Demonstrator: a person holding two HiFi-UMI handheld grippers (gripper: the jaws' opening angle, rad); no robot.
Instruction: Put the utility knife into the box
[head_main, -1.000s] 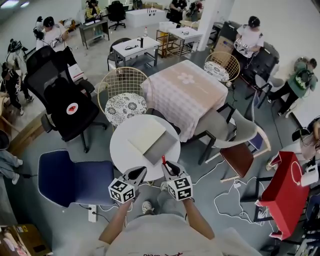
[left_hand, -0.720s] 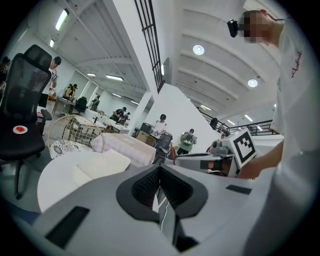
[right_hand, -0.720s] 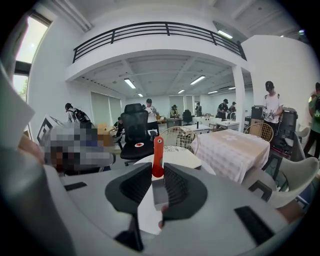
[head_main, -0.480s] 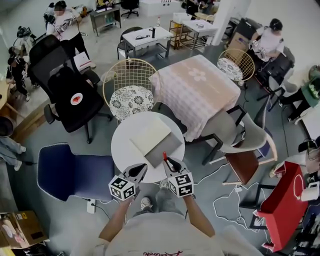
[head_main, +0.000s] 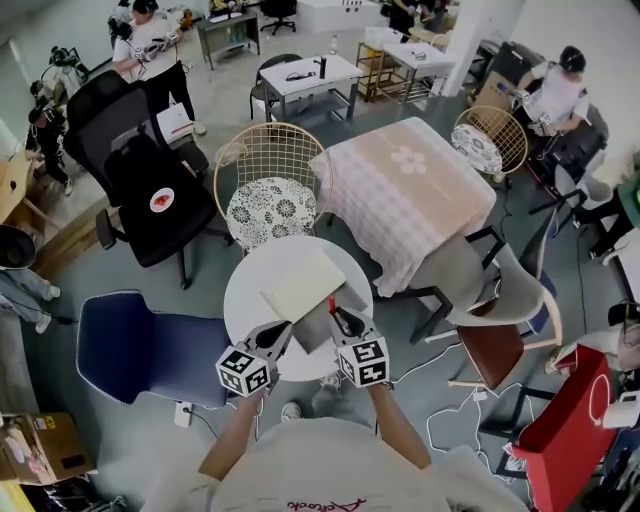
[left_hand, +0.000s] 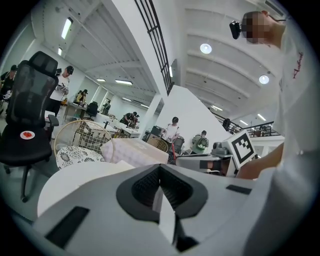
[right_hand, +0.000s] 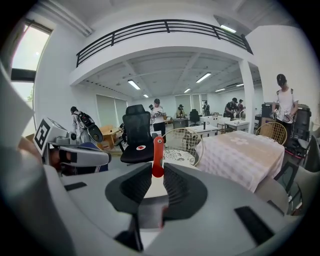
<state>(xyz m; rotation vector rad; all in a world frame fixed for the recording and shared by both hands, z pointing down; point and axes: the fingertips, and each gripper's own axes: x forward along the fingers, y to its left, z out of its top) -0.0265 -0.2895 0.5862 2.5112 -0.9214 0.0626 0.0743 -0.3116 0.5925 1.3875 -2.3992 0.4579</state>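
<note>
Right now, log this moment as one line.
right gripper: shut on utility knife | left gripper: shut, empty | box: open on table | utility knife: not yet in box

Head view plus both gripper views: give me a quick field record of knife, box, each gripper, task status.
utility knife: red, upright, clamped between the right gripper's jaws
right gripper: shut on the utility knife, raised near the box
left gripper: jaws together, nothing held, beside the box
box: open, lying on the round white table, ahead of both grippers
task status: knife not yet in the box
</note>
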